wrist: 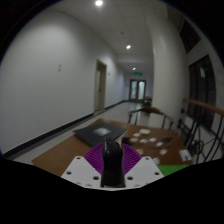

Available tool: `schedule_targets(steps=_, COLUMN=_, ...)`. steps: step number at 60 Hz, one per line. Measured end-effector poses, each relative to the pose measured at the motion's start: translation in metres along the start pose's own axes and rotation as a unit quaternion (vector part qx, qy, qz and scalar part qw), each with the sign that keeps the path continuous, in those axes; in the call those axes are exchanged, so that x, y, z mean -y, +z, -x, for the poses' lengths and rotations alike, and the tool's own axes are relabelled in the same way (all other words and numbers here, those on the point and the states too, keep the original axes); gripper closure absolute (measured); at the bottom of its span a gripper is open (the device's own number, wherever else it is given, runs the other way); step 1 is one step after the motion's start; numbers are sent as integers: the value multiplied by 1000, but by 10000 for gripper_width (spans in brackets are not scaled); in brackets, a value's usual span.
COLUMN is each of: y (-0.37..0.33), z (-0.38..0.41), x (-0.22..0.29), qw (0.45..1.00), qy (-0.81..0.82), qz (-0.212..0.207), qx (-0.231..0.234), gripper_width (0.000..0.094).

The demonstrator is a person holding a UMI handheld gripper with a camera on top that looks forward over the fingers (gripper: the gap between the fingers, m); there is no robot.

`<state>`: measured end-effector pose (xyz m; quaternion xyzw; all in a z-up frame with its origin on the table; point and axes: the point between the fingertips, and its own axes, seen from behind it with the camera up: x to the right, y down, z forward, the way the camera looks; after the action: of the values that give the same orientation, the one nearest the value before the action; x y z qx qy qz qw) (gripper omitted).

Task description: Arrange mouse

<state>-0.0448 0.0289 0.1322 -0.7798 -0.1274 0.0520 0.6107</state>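
My gripper [112,158] is raised above a brown table [65,152] and is shut on a black mouse [113,165]. The mouse stands upright between the purple pads [96,158], which press on it from both sides. It hides most of the gap between the fingers. A dark rectangular mouse mat [100,130] lies on the table beyond the fingers.
Several small white cards or papers [152,138] are scattered on the table to the right of the mat. A green object [186,155] sits at the table's right end. Beyond the table a corridor runs past a dark railing [150,112] and doors.
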Motion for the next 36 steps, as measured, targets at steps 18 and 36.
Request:
schedule_targets(steps=18, y=-33, z=-210, x=-61, qw=982, qy=40, qz=71, qx=-171, gripper_width=715)
schedule_targets(steps=36, y=-28, z=-238, x=-147, qw=970, qy=77, qz=133, qx=-189, gripper_width=711)
